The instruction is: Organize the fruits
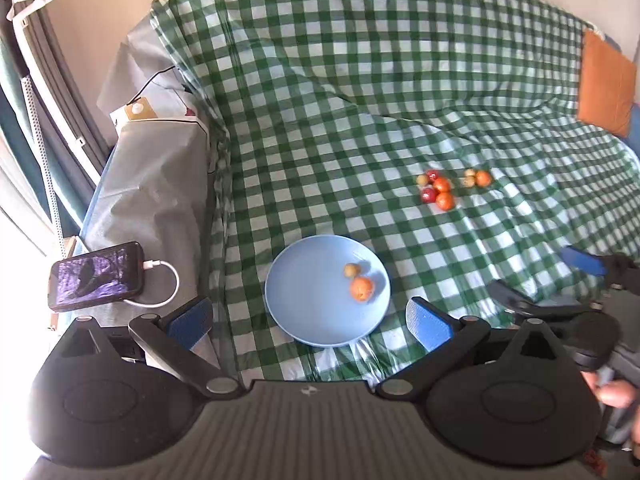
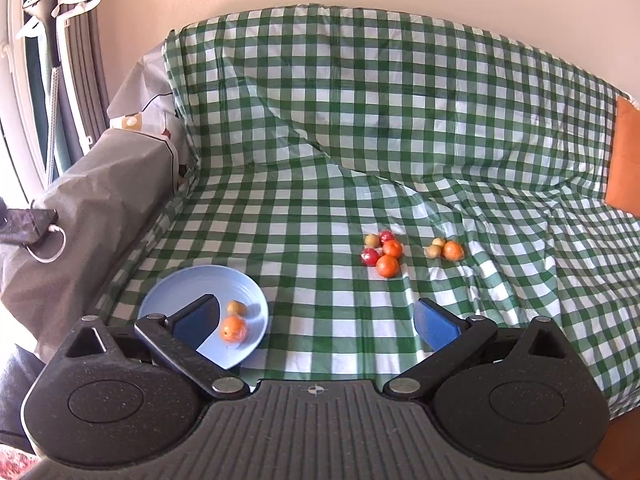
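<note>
A blue plate [image 1: 296, 316] on the green-checked cloth [image 1: 360, 80] holds two fruits: an orange [image 1: 361, 289] and, touching it on the far side, a small yellowish-green fruit [image 1: 351, 269]. Beyond the plate and to its right, well apart from it, lies a cluster of five fruits [image 1: 437, 190] — two oranges, two red ones and a pale one, bunched together — and just right of that cluster a second little group [image 1: 477, 178] of an orange and two pale fruits. I hold my left gripper [image 1: 310, 318] above the near edge of the plate, its blue-padded fingers [image 1: 430, 324] spread wide with nothing between them. My right gripper [image 2: 318, 320] hangs to the right of the plate, likewise spread wide and empty, its left finger [image 2: 198, 320] overlapping the plate in view and the plate's orange [image 2: 233, 329] just beside that finger; in the left view this gripper shows at the right edge [image 1: 576, 292]. Left of the plate, off the cloth on a grey cover [image 1: 156, 200], lies a smartphone [image 1: 96, 276] with a white charging cable [image 1: 162, 284] plugged in. Far right of the plate, an orange cushion [image 1: 606, 84] rests at the edge of the cloth.
</note>
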A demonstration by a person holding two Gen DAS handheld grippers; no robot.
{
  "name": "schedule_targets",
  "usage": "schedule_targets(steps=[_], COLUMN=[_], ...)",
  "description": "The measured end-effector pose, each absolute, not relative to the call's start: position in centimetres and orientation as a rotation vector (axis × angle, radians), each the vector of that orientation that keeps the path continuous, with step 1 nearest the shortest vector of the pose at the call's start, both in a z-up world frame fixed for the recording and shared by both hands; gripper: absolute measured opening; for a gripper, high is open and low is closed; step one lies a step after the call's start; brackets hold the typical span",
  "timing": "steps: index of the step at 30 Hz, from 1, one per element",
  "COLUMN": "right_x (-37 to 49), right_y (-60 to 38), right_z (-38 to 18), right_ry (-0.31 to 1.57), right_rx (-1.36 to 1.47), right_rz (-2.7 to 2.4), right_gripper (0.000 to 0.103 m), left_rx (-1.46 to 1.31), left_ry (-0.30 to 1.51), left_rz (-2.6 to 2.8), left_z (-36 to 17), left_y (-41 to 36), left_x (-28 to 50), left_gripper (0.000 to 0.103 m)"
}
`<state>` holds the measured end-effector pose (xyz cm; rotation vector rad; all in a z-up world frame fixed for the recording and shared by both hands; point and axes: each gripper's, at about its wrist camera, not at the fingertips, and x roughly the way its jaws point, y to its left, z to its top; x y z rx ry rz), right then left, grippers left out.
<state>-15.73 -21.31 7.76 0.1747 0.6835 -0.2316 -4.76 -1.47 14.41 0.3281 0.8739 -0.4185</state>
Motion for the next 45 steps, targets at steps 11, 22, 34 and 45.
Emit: schedule_targets(steps=[11, 22, 34, 45], right_x=[-14.0, -11.4, -7.3, 2.0], right_y=[-24.9, -28.9, -36.9, -46.1], right_z=[4.8, 1.9, -4.4, -13.4], right_ry=[0.680, 0.692, 0.723, 0.802], right_rx=[0.193, 0.207, 0.237, 0.168], right_rz=[-0.282, -0.345, -0.496, -0.485], right_gripper=[0.102, 0.102, 0.102, 0.099], left_rx=[0.371, 0.405, 0.430, 0.680], left_ry=[0.828, 0.856, 0.867, 0.840], left_rz=[-0.375, -0.446, -0.553, -0.795], left_z=[7.9, 4.4, -1.4, -12.8], left_y=[-8.1, -14.1, -23.5, -32.0], left_x=[1.0, 3.6, 9.7, 15.7], left_gripper=[0.103, 0.103, 0.103, 0.080])
